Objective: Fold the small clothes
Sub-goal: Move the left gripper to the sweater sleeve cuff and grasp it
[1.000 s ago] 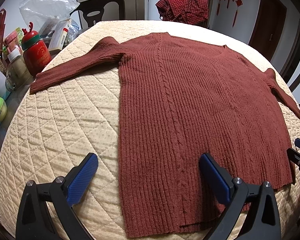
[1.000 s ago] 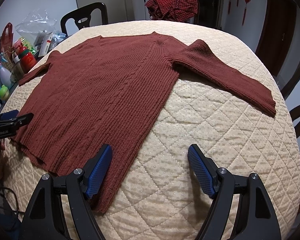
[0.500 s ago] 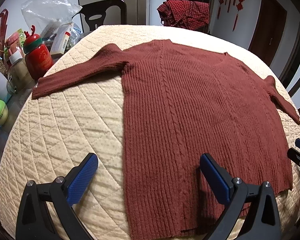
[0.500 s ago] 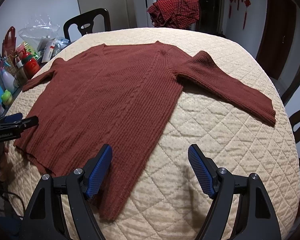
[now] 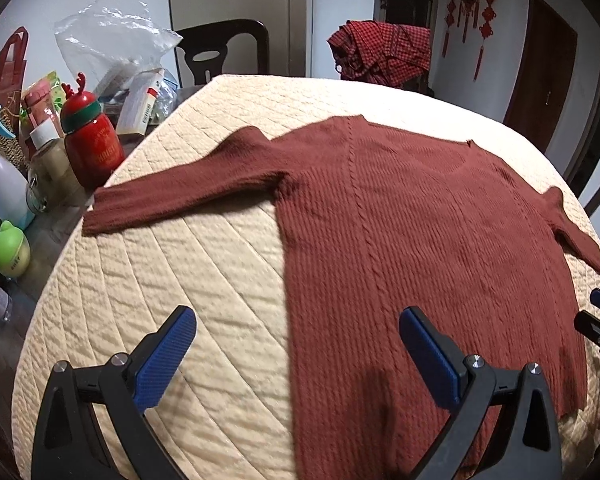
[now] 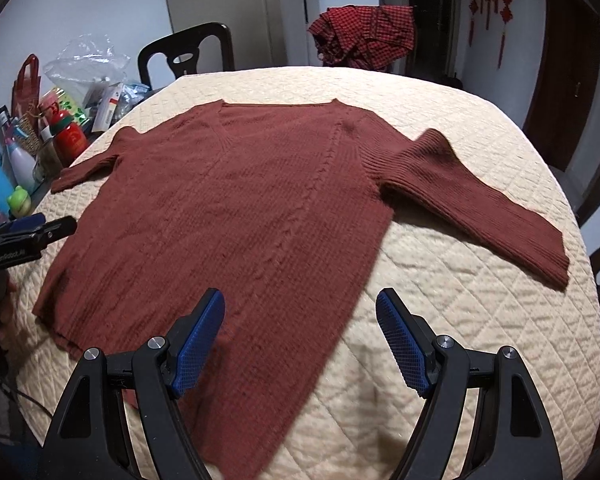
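Right wrist view: "GenRobot.AI" marks the left gripper (image 6: 32,226); both grippers' jaws gape wide, empty.

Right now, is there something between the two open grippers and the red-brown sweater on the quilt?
Nothing visible is. The sweater lies flat and bare on the quilted cover. The left gripper and right gripper hover open above its lower part. The bottles stand off the cover, beyond the sleeve end.

The rust-red sweater (image 5: 420,220) lies flat on the quilted worktop (image 5: 180,280); the left tool (image 5: 298,344) hovers above its hem, blue pads spread wide.
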Available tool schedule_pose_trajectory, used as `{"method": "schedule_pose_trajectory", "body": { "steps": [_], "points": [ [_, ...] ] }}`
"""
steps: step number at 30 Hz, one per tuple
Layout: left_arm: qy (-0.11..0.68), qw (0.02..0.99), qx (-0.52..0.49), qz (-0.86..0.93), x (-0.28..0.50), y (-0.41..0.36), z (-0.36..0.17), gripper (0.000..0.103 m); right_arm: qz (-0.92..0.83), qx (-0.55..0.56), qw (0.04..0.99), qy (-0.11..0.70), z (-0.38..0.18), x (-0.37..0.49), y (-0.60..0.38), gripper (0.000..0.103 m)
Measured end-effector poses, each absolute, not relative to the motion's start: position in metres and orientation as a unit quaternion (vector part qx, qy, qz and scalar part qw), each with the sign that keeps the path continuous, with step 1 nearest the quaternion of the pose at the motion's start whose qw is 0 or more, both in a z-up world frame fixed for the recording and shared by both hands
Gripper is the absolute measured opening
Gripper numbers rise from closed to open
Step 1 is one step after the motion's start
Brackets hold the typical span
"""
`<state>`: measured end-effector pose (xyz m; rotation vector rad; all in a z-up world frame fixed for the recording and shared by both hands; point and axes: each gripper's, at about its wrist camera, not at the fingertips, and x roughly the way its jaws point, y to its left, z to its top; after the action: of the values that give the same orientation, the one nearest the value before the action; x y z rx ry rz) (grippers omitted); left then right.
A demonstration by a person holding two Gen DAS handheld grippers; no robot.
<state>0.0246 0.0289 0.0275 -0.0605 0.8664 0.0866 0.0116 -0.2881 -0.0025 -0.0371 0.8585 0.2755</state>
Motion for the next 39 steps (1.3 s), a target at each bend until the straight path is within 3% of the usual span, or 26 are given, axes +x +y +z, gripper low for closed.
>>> {"method": "schedule_pose_trajectory", "body": {
  "steps": [39],
  "points": [
    [0.406, 0.875, -0.179, 0.192, 0.101, 0.193, 0.0, 0.094, 0.154, -0.041, 0.89, 0.428, -0.005, 0.072, -0.25, 0.078]
  ]
}}
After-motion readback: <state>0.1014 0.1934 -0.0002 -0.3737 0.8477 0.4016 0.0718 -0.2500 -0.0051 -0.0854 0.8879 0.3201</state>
